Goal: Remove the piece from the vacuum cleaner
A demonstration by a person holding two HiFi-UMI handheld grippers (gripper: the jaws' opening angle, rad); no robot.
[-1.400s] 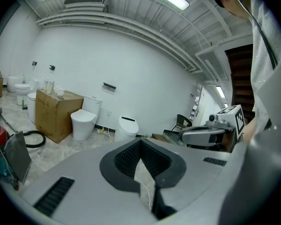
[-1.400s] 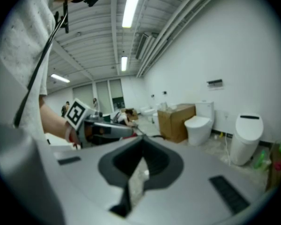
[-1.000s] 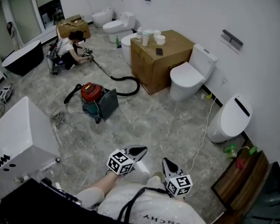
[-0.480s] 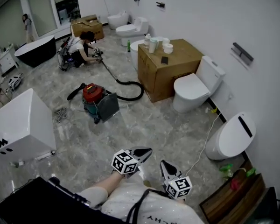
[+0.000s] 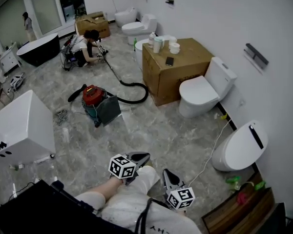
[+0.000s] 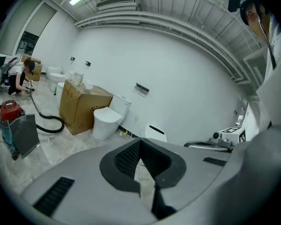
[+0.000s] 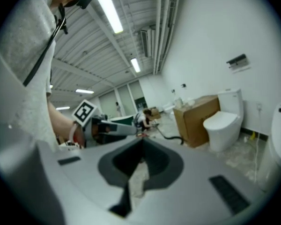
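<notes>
The vacuum cleaner stands on the marble floor well ahead of me, with a red lid, a teal body and a grey panel leaning on its front. Its black hose curls away to a crouching person at the far end. In the left gripper view the vacuum cleaner sits low at the left edge. My left gripper and right gripper are held close to my body, both shut and empty, far from the vacuum. The left gripper and the right gripper show their jaws closed together.
A cardboard box with bottles on top stands by the wall, with a white toilet beside it and another toilet nearer me. A white block is at my left, and a black bathtub far left. A white cable runs along the floor.
The head view has swung a little, so the room sits differently in frame. Both grippers have slid slightly lower in the view and stay shut.
</notes>
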